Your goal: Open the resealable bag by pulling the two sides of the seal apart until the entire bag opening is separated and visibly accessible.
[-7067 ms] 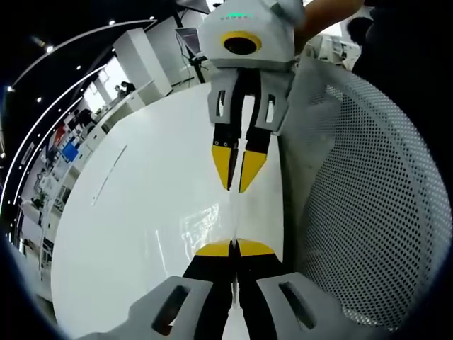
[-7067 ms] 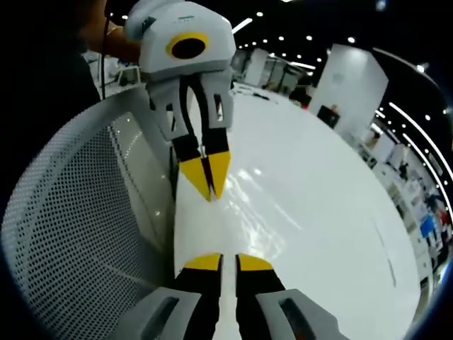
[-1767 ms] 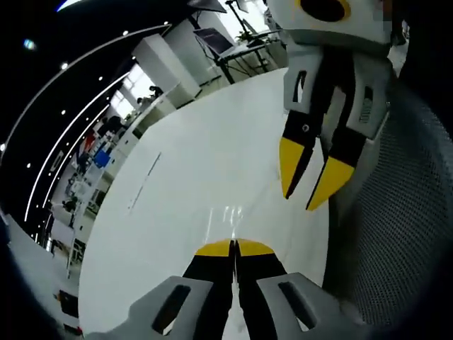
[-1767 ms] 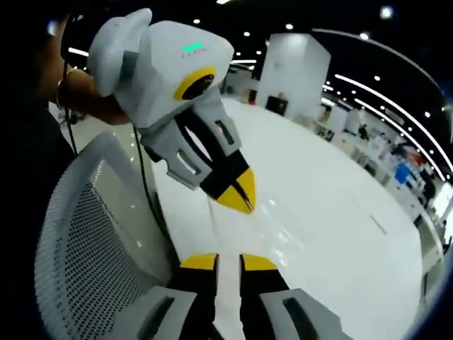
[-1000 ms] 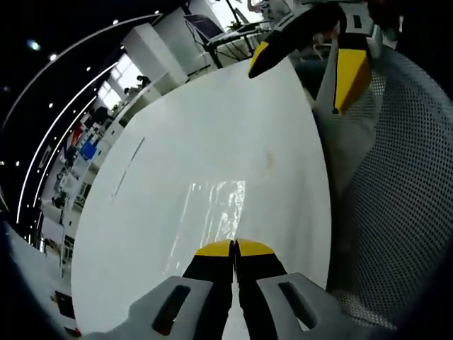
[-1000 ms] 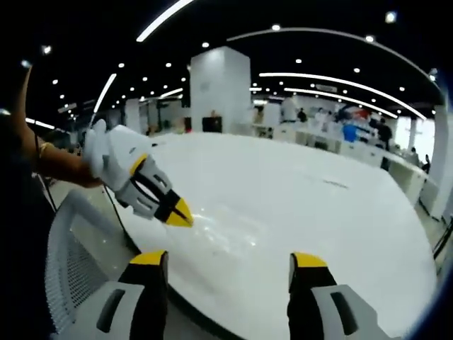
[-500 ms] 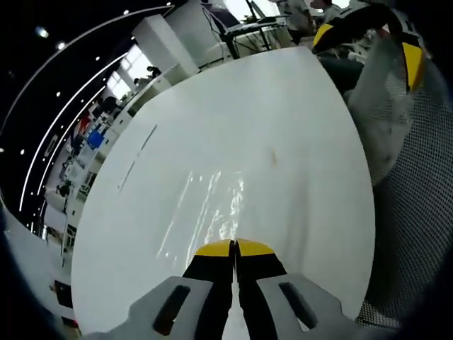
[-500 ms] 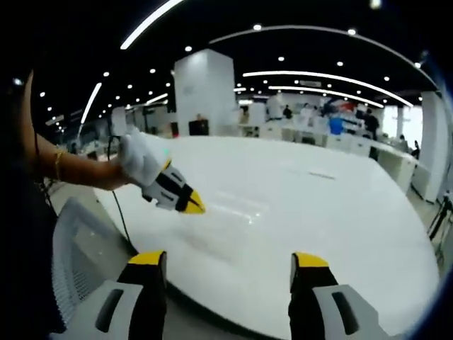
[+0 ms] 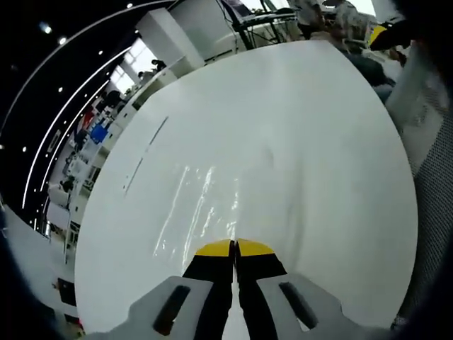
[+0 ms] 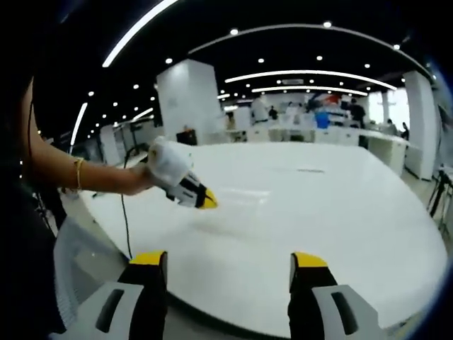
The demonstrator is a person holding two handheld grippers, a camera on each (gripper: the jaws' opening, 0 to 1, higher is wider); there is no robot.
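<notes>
A clear resealable bag (image 9: 202, 209) lies flat on the white table (image 9: 304, 142), glinting under the lights. My left gripper (image 9: 234, 248) is shut on the bag's near edge. In the right gripper view a hand holds that left gripper (image 10: 205, 202) low over the table, with the bag (image 10: 237, 200) a faint sheen beside its yellow tip. My right gripper (image 10: 230, 259) stands wide open, back from the table's edge, with nothing between its jaws. One of its yellow fingertips (image 9: 383, 32) peeks in at the top right of the left gripper view.
A white mesh chair (image 9: 433, 184) stands against the table's near edge, also low on the left (image 10: 78, 276) of the right gripper view. A person's bare arm with a bracelet (image 10: 78, 173) reaches in from the left. Desks and a white pillar (image 10: 187, 106) lie beyond the table.
My right gripper let go, opened wide and drew back away from the bag and the table. The left gripper stayed shut on the bag, which now lies spread on the table.
</notes>
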